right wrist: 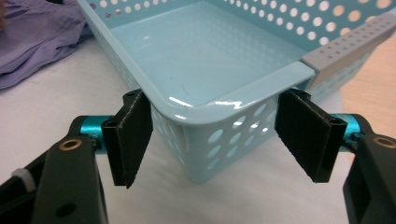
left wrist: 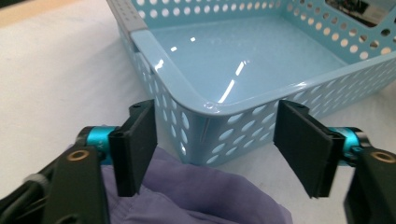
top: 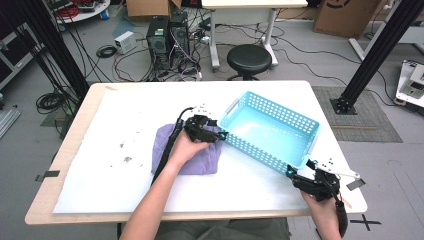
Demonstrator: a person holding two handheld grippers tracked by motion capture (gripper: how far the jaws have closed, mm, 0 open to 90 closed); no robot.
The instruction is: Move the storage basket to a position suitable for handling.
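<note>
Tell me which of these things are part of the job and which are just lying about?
Part of the job:
- purple cloth
- blue basket
- left tongs, open over the cloth
- right tongs, open near the basket's corner

Just lying about:
- black stool
- computer towers
- cardboard boxes

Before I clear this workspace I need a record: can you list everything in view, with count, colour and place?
basket: one, light blue, perforated plastic, empty, on the table's right half.
cloth: one, lilac, crumpled, on the table beside the basket's near left corner.
white sheet: one, covers most of the table, with dark specks at its left.
table: one, pale wood edge.
stool: one, black, round, on the floor beyond the table.
computer towers: two, black, on the floor amid cables.
cardboard boxes: at least two, brown, at the far wall.
left gripper: black, open, over the cloth, facing a basket corner.
right gripper: black, open, at the basket's near right corner.
</note>
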